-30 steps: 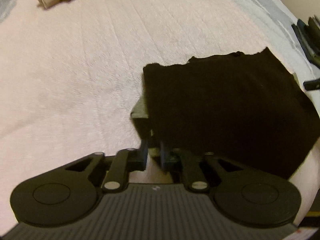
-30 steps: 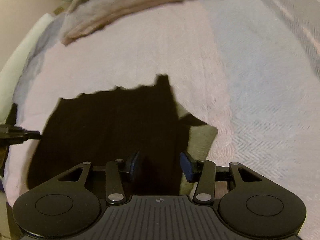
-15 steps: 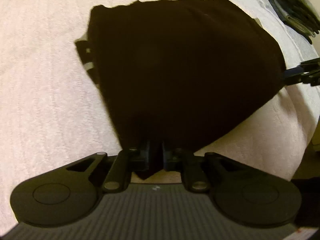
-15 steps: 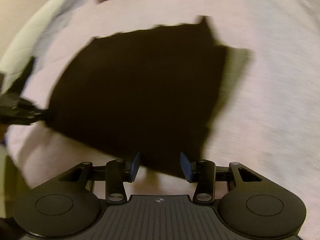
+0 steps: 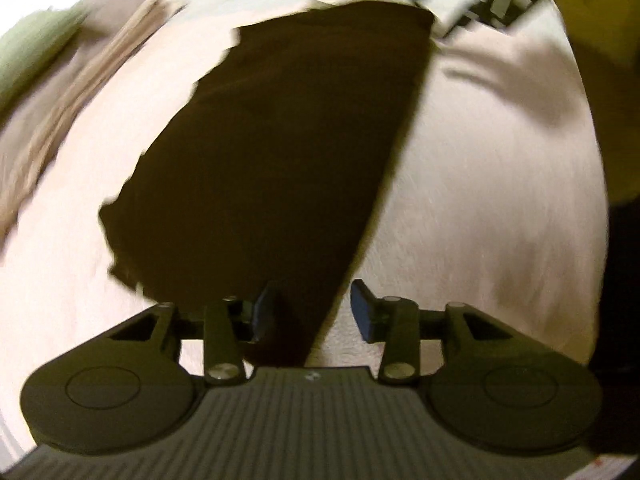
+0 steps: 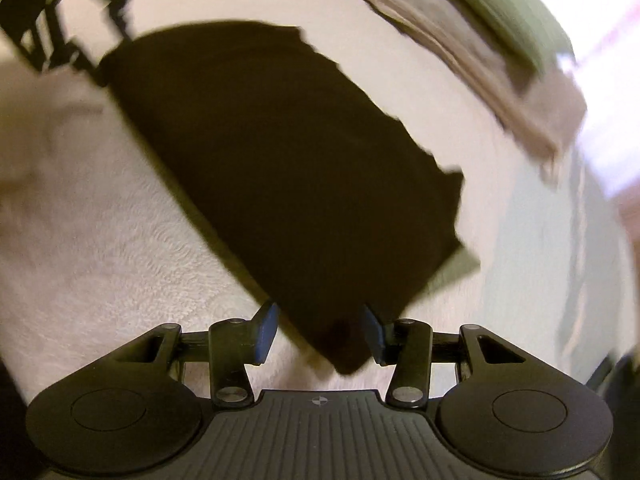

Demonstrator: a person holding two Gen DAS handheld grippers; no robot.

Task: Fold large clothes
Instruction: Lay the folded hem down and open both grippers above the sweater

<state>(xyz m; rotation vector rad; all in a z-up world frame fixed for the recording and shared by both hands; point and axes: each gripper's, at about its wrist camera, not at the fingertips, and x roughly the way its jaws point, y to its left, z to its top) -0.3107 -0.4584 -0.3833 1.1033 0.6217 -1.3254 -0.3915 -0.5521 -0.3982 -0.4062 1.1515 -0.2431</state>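
In the left wrist view, the left gripper [image 5: 312, 312] has its fingers spread wide with nothing between them. A folded black garment [image 5: 280, 152] lies flat on the pale pink bedspread [image 5: 500, 200], running from the near edge, where one corner sits between and just under the fingers, up toward the far side. Its left edge looks ragged (the picture is blurred by motion, so finer detail is lost). At the garment's far right corner the other gripper [image 5: 480, 4] shows as a dark smeared frame. A beige and green heap of clothes [image 5: 44, 92] lies along the left, well apart from the black piece.

In the right wrist view, the right gripper [image 6: 320, 330] is also wide apart and grips nothing. The black garment [image 6: 288, 152] spreads diagonally across the bedspread [image 6: 100, 260], and its near corner lies between the fingers, close beside the right pad [image 6: 374, 332]. At the far left corner of the garment the left gripper [image 6: 60, 12] appears, blurred. The heap of clothes [image 6: 480, 40] sits at the upper right, on a pale blue part of the bedding [image 6: 560, 260].
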